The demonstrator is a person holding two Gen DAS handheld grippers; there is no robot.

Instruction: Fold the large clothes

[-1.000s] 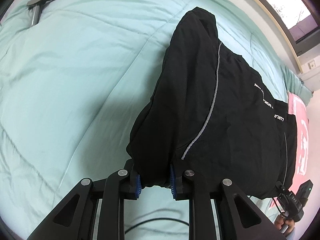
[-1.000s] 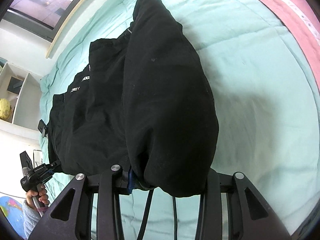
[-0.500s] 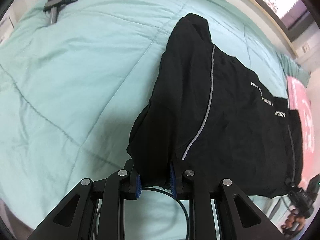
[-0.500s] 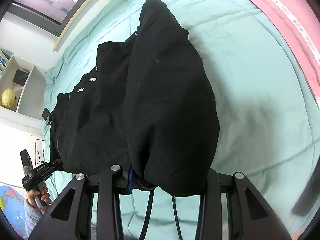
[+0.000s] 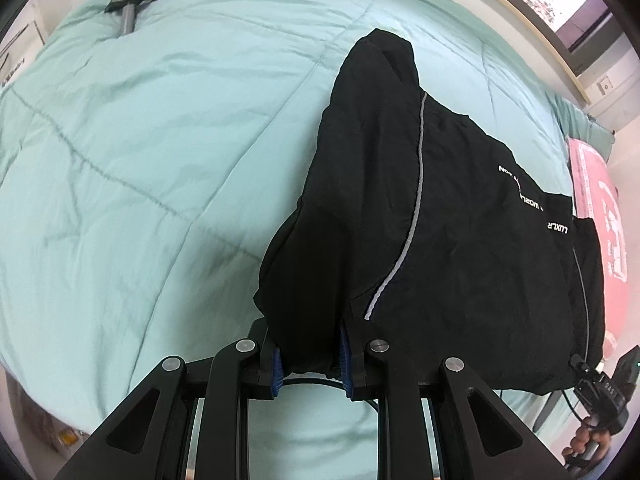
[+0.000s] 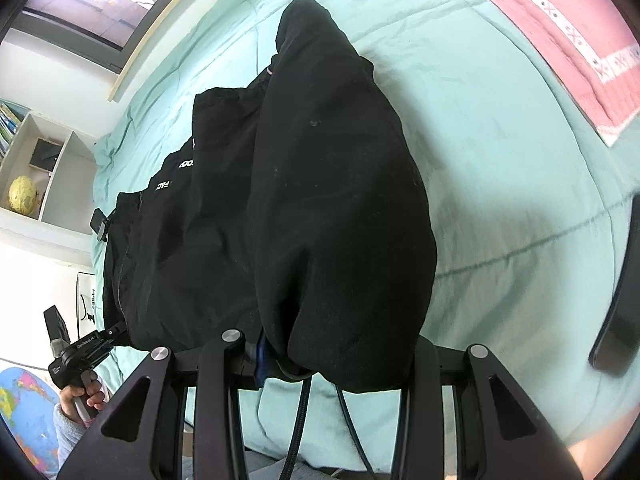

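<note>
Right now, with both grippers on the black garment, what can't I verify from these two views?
- Right gripper: far finger's pad, hidden under draped black garment, right wrist view.
- Garment's type and underside: bunched against the bed, both views.
- White lettering: partly creased, too small to read fully, left wrist view.
- Pink blanket: cut off by frame edge.

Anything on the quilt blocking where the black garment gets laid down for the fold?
Nothing visible does. Both grippers, left and right, already clamp the black garment, and the green quilt around it is bare. The phone on a stick lies far off at the quilt's far corner, the pink blanket along one edge.
</note>
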